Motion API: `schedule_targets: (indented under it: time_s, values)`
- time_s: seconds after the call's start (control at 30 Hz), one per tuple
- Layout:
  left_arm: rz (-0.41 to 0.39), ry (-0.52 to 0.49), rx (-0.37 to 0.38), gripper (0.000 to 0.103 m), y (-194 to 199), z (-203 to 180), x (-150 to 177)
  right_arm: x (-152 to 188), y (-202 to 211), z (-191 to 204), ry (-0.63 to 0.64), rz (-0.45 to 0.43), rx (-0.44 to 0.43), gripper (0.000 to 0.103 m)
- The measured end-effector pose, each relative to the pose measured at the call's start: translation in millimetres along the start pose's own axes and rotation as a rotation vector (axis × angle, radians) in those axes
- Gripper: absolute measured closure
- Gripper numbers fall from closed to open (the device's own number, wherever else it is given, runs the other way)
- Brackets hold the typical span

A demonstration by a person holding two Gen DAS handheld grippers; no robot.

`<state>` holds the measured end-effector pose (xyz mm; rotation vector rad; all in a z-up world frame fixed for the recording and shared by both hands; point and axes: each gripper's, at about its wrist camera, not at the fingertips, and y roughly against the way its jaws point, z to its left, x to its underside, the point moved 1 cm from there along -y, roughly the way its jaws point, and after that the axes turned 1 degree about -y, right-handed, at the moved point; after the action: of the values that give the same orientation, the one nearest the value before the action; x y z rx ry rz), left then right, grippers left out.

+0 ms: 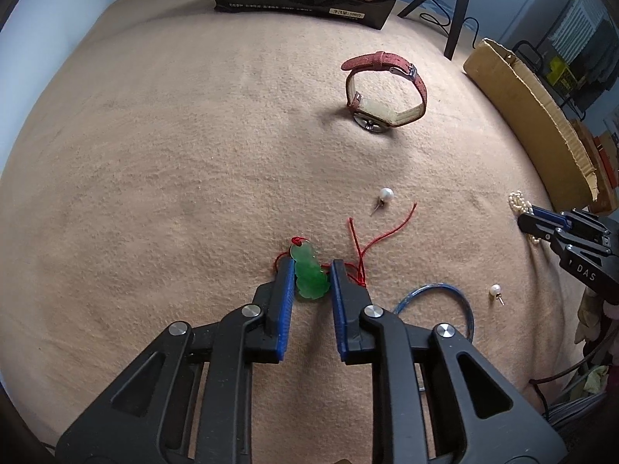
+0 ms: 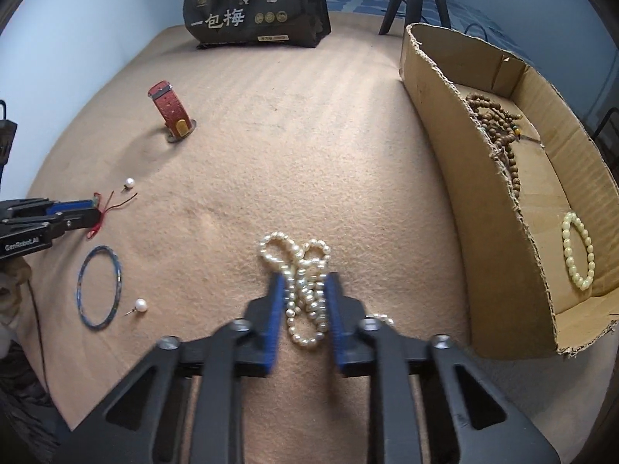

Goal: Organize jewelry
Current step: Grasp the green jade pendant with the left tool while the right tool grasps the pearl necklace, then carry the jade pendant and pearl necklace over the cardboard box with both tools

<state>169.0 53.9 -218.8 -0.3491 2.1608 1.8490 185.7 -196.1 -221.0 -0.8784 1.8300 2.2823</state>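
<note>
A green jade pendant (image 1: 308,270) on a red cord (image 1: 363,243) lies on the tan blanket between the fingers of my left gripper (image 1: 310,270); the jaws stand close on both sides of it, a small gap showing. My right gripper (image 2: 303,284) straddles a heap of white pearl necklace (image 2: 301,282), jaws open around it. The left gripper also shows in the right wrist view (image 2: 83,212), the right gripper in the left wrist view (image 1: 541,228). A cardboard box (image 2: 487,201) at the right holds brown wooden beads (image 2: 499,127) and a pale bead bracelet (image 2: 578,251).
A red-strapped watch (image 1: 381,92) stands further back. Two pearl stud earrings (image 1: 386,194) (image 1: 495,290) and a blue bangle (image 2: 98,286) lie on the blanket. A black snack bag (image 2: 255,4) and tripod legs (image 1: 452,4) stand at the far edge.
</note>
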Motion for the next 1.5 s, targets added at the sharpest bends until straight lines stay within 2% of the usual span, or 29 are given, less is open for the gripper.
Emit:
schedule_targets:
  time_s: [0.27,0.5,0.7,1.03,1.5]
  values:
    - [-0.017,0.018,0.014,0.086,11,-3,-1,-2,5,12,0.024,-0.017,0.003,0.097]
    - [-0.095,-0.017,0.059,0.086,40,-23,-9,-15,36,19,0.019,-0.116,-0.023,0.097]
    - [-0.154,-0.022,0.127,0.086,66,-39,-20,-26,61,18,-0.005,-0.179,-0.054,0.097]
    - [-0.241,-0.031,0.215,0.086,101,-69,-43,-33,102,7,-0.041,-0.272,-0.073,0.097]
    - [-0.289,-0.072,0.275,0.086,121,-110,-59,-37,146,-28,-0.109,-0.377,-0.043,0.097]
